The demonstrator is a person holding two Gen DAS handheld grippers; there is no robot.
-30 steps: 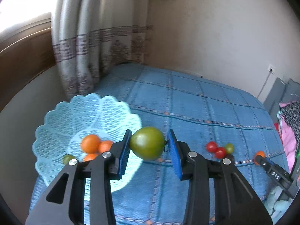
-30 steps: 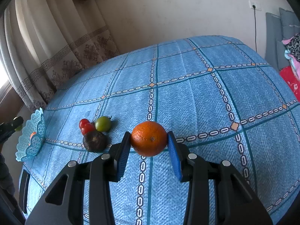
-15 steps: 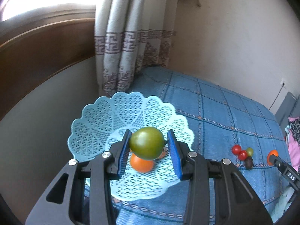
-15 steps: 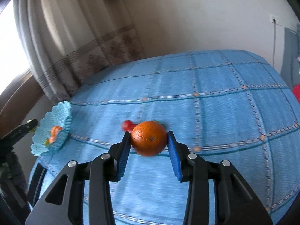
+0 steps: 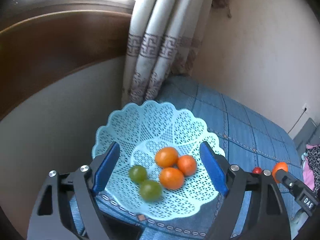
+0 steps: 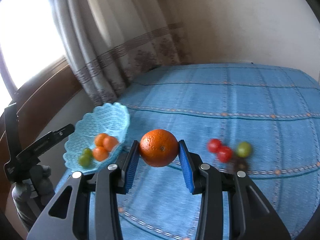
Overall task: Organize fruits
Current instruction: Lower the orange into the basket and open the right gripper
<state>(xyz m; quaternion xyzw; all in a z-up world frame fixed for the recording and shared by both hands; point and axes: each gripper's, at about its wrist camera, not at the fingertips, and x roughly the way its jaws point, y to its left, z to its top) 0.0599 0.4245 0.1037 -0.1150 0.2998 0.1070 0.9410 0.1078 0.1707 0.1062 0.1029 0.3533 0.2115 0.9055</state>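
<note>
A pale blue lattice basket (image 5: 170, 120) sits at the bed's left corner and holds three orange fruits (image 5: 167, 157) and two green tomatoes (image 5: 150, 189). My left gripper (image 5: 160, 170) hangs open just above the basket, nothing between its blue pads. My right gripper (image 6: 159, 163) is shut on a large orange (image 6: 159, 147), held above the blue bedspread to the right of the basket (image 6: 112, 118). Two red tomatoes (image 6: 219, 150), a green one (image 6: 243, 149) and a dark fruit (image 6: 241, 165) lie on the bedspread further right.
A blue checked bedspread (image 6: 230, 108) covers the bed. A patterned curtain (image 5: 152, 46) and a wooden window sill (image 5: 56, 46) stand behind the basket. The left gripper's body (image 6: 40, 146) shows at the left of the right wrist view. Clothes (image 5: 312, 160) lie at the far right.
My left gripper opened and the green tomato dropped into the basket beside the other green one. My right gripper carried the orange leftward, closer to the basket.
</note>
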